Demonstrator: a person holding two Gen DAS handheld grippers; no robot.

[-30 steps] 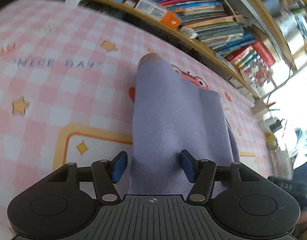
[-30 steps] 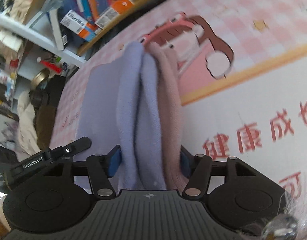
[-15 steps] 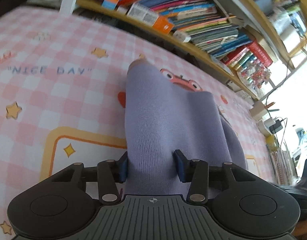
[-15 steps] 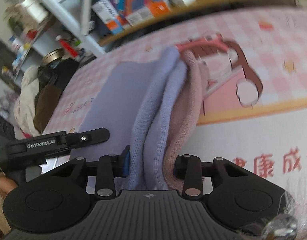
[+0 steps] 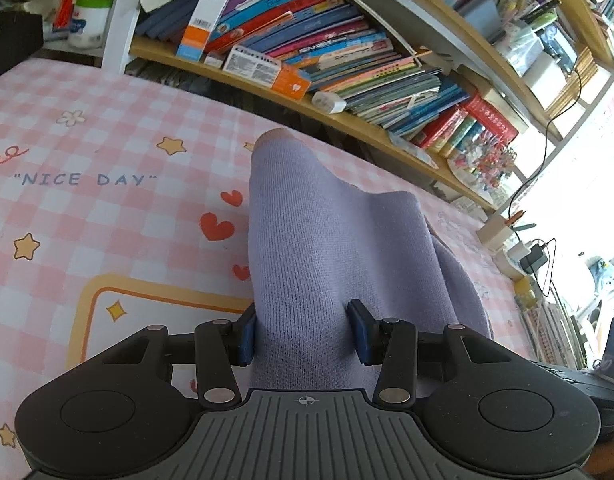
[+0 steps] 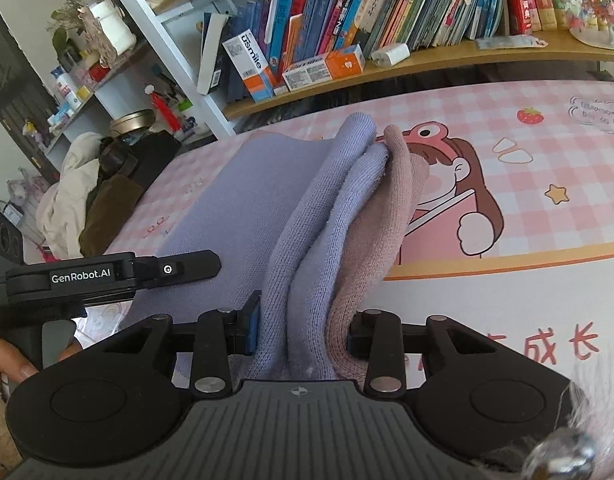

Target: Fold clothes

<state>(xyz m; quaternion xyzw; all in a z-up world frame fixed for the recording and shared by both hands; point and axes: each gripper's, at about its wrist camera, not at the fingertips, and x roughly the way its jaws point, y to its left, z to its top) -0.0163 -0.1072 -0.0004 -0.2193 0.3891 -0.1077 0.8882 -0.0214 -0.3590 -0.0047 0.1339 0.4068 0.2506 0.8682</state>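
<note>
Grippers clamped on a lilac knit over the pink checked worktop.

Left gripper (image 5: 303,330) has just closed its blue pads on a bunched end of the knit (image 5: 331,248); right gripper (image 6: 303,326) has also just closed, pinching lilac folds together with a dusty-pink layer (image 6: 387,216). The knit hangs between both, its far edge resting on the worktop (image 5: 87,216). Bookshelf (image 6: 387,12) stands behind.
</note>
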